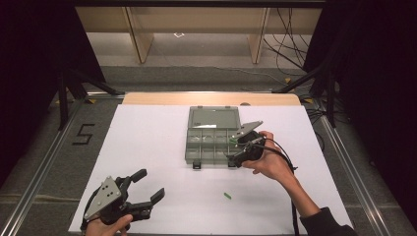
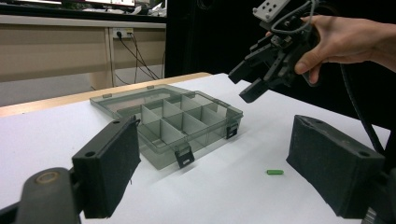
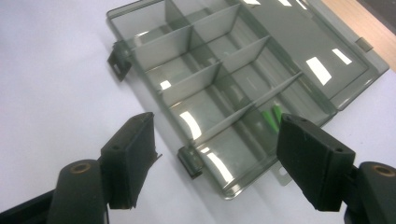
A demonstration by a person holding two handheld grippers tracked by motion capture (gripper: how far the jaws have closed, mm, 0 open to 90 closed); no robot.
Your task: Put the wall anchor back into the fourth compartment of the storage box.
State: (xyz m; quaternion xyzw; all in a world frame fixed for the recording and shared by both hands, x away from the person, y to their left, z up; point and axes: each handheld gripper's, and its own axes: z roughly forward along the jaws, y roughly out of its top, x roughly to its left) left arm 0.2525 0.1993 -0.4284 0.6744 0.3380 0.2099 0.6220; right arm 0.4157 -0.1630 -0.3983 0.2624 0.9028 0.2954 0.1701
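A clear grey compartment box [image 1: 189, 147] lies open in the middle of the white table, its lid [image 1: 214, 118] laid flat behind it. Green pieces [image 3: 271, 116] rest in a compartment at its right end. One small green piece [image 1: 227, 195] lies loose on the table in front of the box, also seen as the green piece [image 2: 275, 172] in the left gripper view. My right gripper [image 1: 235, 153] hovers above the box's near right corner, open with nothing between its pads. My left gripper [image 1: 150, 184] rests at the near left of the table, open and empty.
The table has a white sheet [image 1: 147, 142] with a wooden edge [image 1: 211, 98] at the far side. Metal rails [image 1: 39, 167] run along both sides. Black stands and cables [image 1: 285, 44] are on the floor beyond the table.
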